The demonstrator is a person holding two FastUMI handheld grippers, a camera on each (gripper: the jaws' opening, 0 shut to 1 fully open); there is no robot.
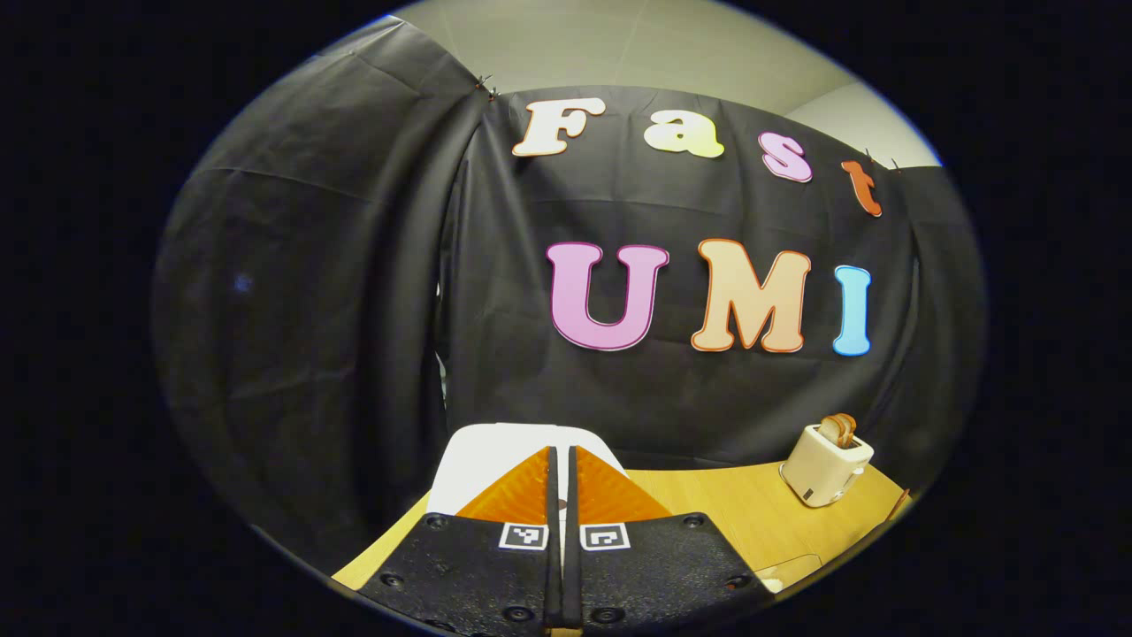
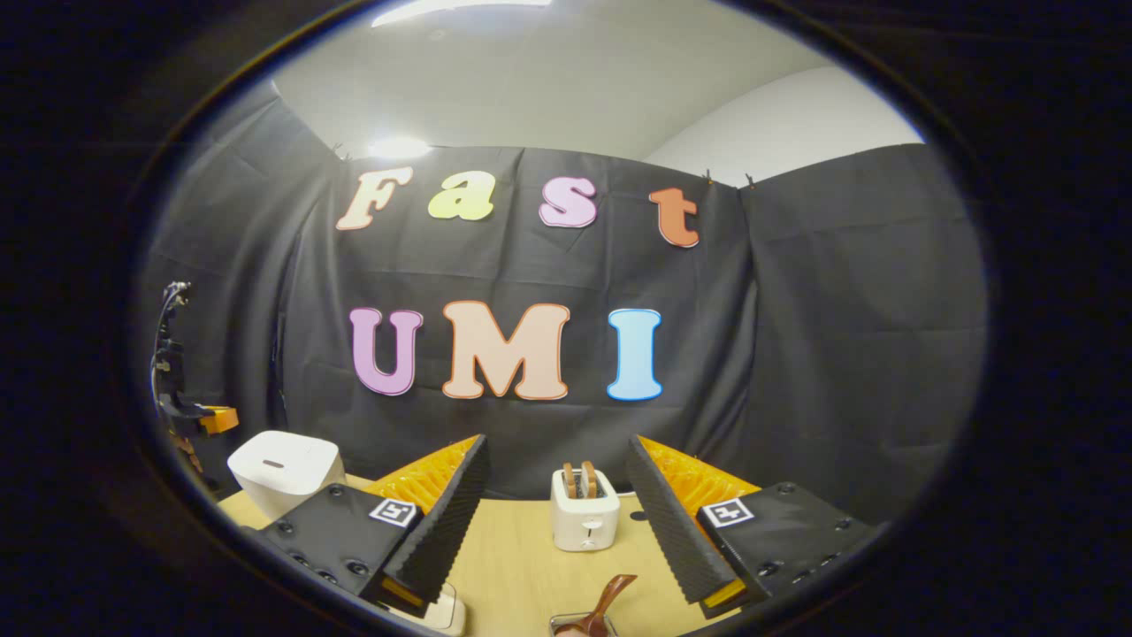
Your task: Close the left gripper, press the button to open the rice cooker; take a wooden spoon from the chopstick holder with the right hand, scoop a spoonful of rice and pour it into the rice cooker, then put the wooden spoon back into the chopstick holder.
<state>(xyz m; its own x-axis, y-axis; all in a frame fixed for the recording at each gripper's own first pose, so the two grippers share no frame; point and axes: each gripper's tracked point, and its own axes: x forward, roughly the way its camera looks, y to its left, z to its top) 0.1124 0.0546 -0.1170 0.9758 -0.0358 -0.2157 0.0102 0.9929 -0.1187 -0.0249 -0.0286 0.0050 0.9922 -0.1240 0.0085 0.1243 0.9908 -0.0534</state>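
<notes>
1. Left gripper (image 1: 562, 495), in the left gripper view, has its two fingers pressed flat together with nothing between them; only a thin dark seam runs up the middle.
2. Directly ahead of that gripper's closed tips sits the white rice cooker (image 1: 482, 460), its rounded lid rising behind the fingers (image 1: 522, 495). I cannot tell whether the tips touch it. The lid looks down.
3. Off to the right of the left gripper and farther back stands a cream toaster (image 1: 827, 473) with slices of bread sticking up from its slots. It rests on the wooden table (image 1: 734, 513), near the black cloth wall.
4. Right gripper (image 2: 557, 495), in the right gripper view, is spread wide, its ridged pads (image 2: 447, 522) facing each other across a broad gap, gripping nothing.
5. Between the right gripper's fingers and well beyond them, the toaster (image 2: 584, 518) stands upright on the table (image 2: 517, 566).
6. Below the gap, close to the camera, the brown wooden spoon (image 2: 606, 602) tilts up from a holder whose rim barely shows at the bottom edge.
7. Left of the right gripper's left finger and farther back sits the rice cooker (image 2: 283, 469), lid shut. Beyond it, the left gripper (image 2: 208, 420) hangs at the left edge.
</notes>
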